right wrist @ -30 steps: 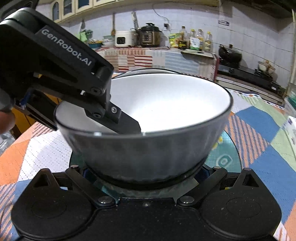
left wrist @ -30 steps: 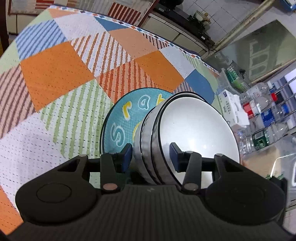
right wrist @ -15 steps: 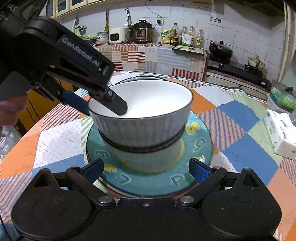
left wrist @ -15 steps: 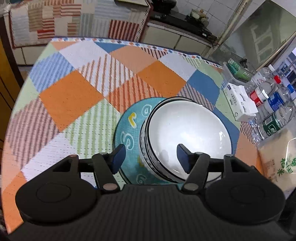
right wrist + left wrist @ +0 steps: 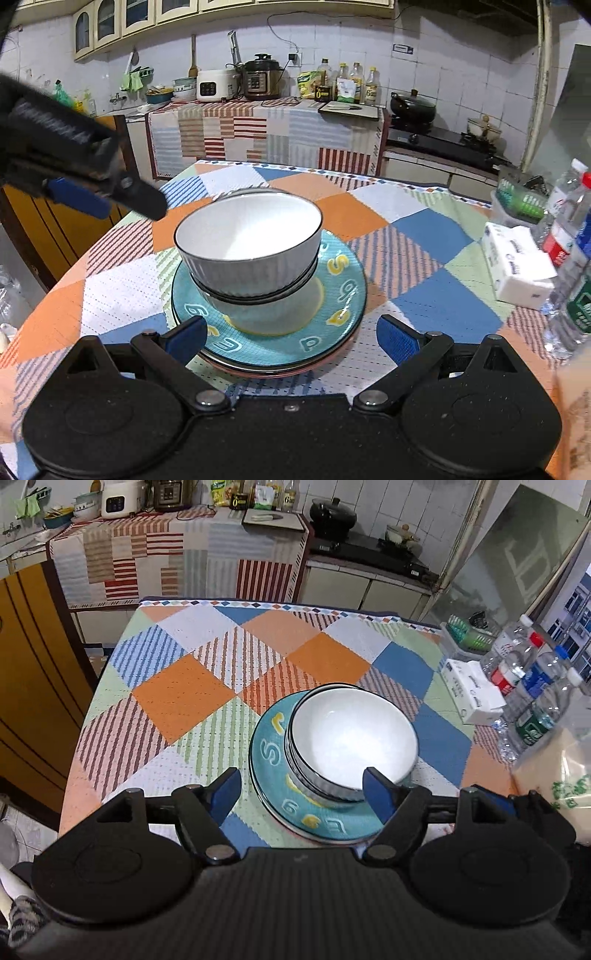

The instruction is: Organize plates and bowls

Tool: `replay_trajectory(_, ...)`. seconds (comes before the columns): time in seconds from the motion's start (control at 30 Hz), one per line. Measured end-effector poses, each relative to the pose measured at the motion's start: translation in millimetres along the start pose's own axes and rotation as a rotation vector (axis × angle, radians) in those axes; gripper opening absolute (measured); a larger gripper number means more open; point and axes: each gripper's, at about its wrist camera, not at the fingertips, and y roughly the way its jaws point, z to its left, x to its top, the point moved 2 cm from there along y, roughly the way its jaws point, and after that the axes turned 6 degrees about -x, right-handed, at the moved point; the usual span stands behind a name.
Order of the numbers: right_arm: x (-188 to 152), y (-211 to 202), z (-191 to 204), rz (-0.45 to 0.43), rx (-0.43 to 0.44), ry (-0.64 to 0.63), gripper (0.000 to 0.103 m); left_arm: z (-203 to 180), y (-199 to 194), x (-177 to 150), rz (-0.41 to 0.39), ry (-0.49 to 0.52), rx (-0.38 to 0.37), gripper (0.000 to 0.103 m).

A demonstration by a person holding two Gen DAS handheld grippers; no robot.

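Bowls (image 5: 247, 236) nested on teal plate (image 5: 332, 332), tabletop (image 5: 177, 698) centre; left tool (image 5: 301, 794) at 10 o'clock and right tool (image 5: 290, 336) at 6 o'clock both agape, empty.

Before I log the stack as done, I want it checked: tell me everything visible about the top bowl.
The top white ribbed ceramic bowl has a thin dark rim and a glossy, empty inside. It sits upright, nested in a matching lower bowl, which stands on the teal letter-patterned plate. No gripper touches it.

Loose characters like S, 6, 9 and P can be read on the teal plate (image 5: 334, 325), nothing else legible.
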Motion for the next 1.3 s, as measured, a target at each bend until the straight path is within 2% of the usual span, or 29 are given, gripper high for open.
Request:
replay_trajectory(0.23,11.2,-30.4,-12.8,0.022,-0.058,0.077,0.1,-12.2,-40.1,-15.1,-0.022,0.022,0.016,0.077)
replay_trajectory(0.43,18.6,-56.1,-20.8,0.08,-0.086,0.126,0.1,-23.5,-66.9,-30.1,-0.046,0.044,0.032,0.08)
replay_trajectory(0.63,22.9,-83.2,-16.4,0.074,-0.163,0.067,0.1,-33.9,-82.9,-49.0,-0.055,0.063,0.052,0.086)
replay_trajectory(0.73,22.5,-96.3,-16.8,0.063,-0.156,0.077,0.1,-35.8,-92.2,-55.7,-0.066,0.066,0.063,0.091)
replay_trajectory(0.93,13.7,-117.0,-6.9,0.056,-0.169,0.067,0.1,-40.4,-109.6,-67.0,-0.1,0.09,0.094,0.093)
replay_trajectory(1.2,1.6,-130.1,-3.9,0.056,-0.168,0.091,0.1,-44.1,-112.5,-84.9,-0.078,0.132,0.119,0.096)
replay_trajectory(1.3,-1.0,-135.5,-4.3,0.052,-0.185,0.089,0.1,-41.8,-110.2,-89.2,-0.071,0.113,0.121,0.096)
